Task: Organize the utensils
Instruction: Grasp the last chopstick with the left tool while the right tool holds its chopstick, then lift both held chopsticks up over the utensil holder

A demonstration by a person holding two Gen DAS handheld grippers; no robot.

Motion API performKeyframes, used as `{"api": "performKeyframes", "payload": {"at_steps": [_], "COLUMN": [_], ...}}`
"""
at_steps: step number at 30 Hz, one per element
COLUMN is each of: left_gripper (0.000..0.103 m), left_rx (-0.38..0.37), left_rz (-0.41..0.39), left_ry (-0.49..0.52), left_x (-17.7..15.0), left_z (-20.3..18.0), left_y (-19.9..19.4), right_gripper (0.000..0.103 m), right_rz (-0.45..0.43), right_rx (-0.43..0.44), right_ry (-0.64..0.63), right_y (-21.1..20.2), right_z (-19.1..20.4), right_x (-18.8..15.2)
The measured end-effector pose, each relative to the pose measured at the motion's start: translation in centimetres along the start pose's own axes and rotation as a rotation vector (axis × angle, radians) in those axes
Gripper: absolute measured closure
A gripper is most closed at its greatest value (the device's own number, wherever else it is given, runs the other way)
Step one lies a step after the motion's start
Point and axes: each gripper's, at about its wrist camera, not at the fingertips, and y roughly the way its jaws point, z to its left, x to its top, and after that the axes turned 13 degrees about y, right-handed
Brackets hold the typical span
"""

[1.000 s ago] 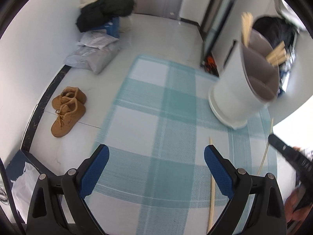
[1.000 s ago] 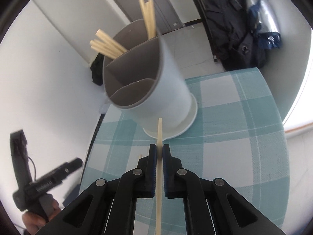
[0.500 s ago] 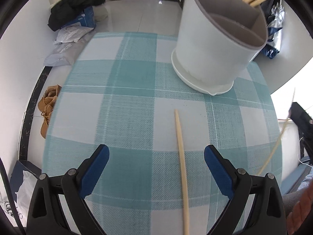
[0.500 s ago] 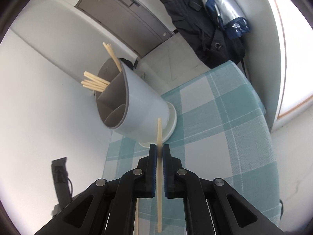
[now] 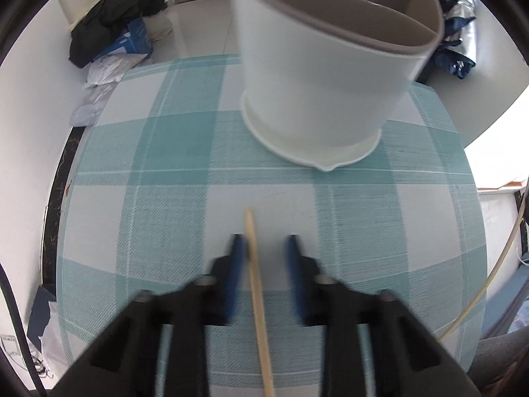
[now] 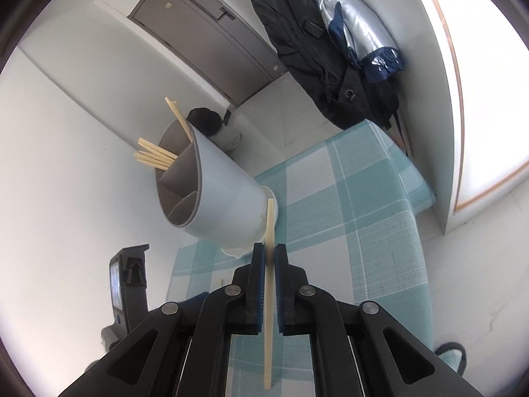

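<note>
A white utensil holder (image 5: 327, 66) with grey dividers stands on the teal checked tablecloth (image 5: 172, 172); it also shows in the right wrist view (image 6: 218, 205), with several wooden chopsticks (image 6: 155, 157) in it. A loose chopstick (image 5: 256, 284) lies on the cloth between the fingers of my left gripper (image 5: 263, 248), which is half closed around it, the left pad close and the right pad apart. My right gripper (image 6: 270, 253) is shut on another chopstick (image 6: 269, 284), held in the air to the right of the holder. That chopstick shows at the far right of the left wrist view (image 5: 486, 284).
The table edge (image 5: 66, 231) drops to a white floor with black clothes and bags (image 5: 112, 43) at the back left. Jackets (image 6: 330, 49) hang by a grey door (image 6: 205, 33). The left gripper's handle (image 6: 129, 284) shows at lower left in the right wrist view.
My left gripper has moved forward and down over the loose chopstick and its fingers have closed most of the way around it. My right gripper has lifted and drawn back with its chopstick.
</note>
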Motion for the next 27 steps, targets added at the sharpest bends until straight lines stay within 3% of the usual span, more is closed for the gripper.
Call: {"api": "performKeyframes", "payload": {"at_steps": [1, 6, 11, 20, 27], "left_gripper": [0.101, 0.101, 0.101, 0.101, 0.102], "left_rx": [-0.010, -0.019, -0.033, -0.077, -0.087], "left_rz": [0.001, -0.021, -0.111, -0.350, -0.432], "left_ry": [-0.003, -0.005, -0.008, -0.017, -0.010], "left_x": [0.0, 0.1, 0.2, -1.2, -1.0], "left_z": [-0.1, 0.0, -0.5, -0.8, 0.1], "left_y": [0.0, 0.1, -2.1, -9.1, -9.9], "right_gripper": [0.098, 0.098, 0.098, 0.098, 0.098], "right_rz": [-0.004, -0.011, -0.027, -0.079, -0.124], "right_rx": [0.000, 0.005, 0.007, -0.004, -0.035], "right_ry": [-0.001, -0.009, -0.031, -0.158, -0.274], "right_y": [-0.1, -0.4, -0.9, -1.8, -2.2], "right_z": [0.0, 0.0, 0.6, 2.8, 4.8], "right_x": [0.1, 0.2, 0.1, -1.8, -3.9]}}
